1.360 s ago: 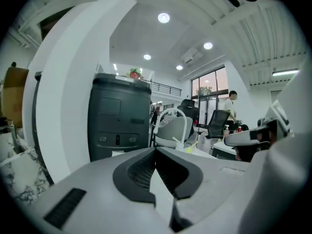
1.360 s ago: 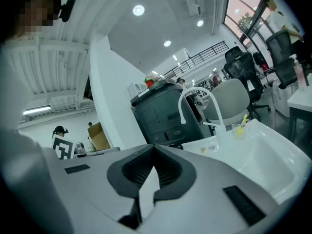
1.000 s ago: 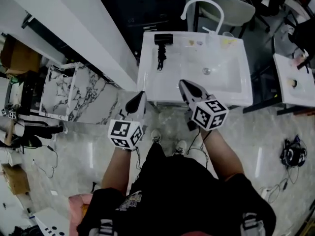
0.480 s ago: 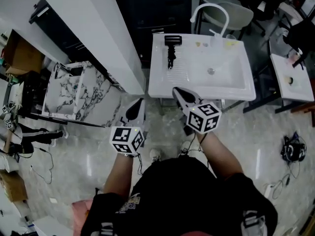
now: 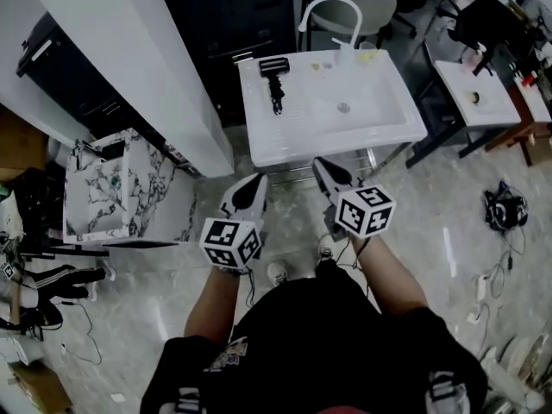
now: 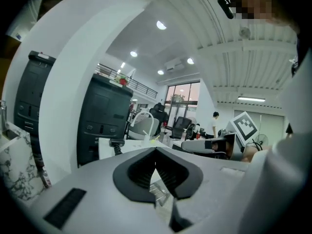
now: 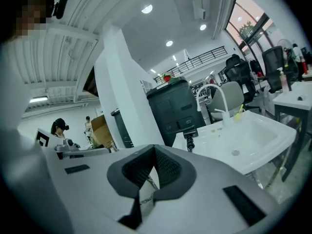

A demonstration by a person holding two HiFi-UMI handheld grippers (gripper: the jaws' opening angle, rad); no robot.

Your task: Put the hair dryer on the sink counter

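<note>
The black hair dryer (image 5: 274, 78) lies on the back left corner of the white sink counter (image 5: 285, 141), handle toward me. It also shows as the hair dryer (image 7: 188, 138) beside the basin (image 7: 243, 135) and the hair dryer (image 6: 116, 146) on the counter's edge. My left gripper (image 5: 256, 180) and right gripper (image 5: 319, 164) hang side by side just in front of the sink's front edge, apart from the dryer. Both are shut with nothing between the jaws, as the left gripper (image 6: 156, 150) and right gripper (image 7: 155, 147) views show.
A white curved faucet (image 5: 330, 11) stands at the sink's back. A white partition wall (image 5: 129, 59) and a marble-patterned cabinet (image 5: 112, 188) are on the left. A black cabinet (image 5: 233, 15) is behind. Another white table (image 5: 479, 93) is at the right, with cables (image 5: 504, 210) on the floor.
The head view has shifted, so the sink sits higher and more to the left. Both grippers stay shut and have drawn slightly back from the sink's front edge. The hair dryer has not moved.
</note>
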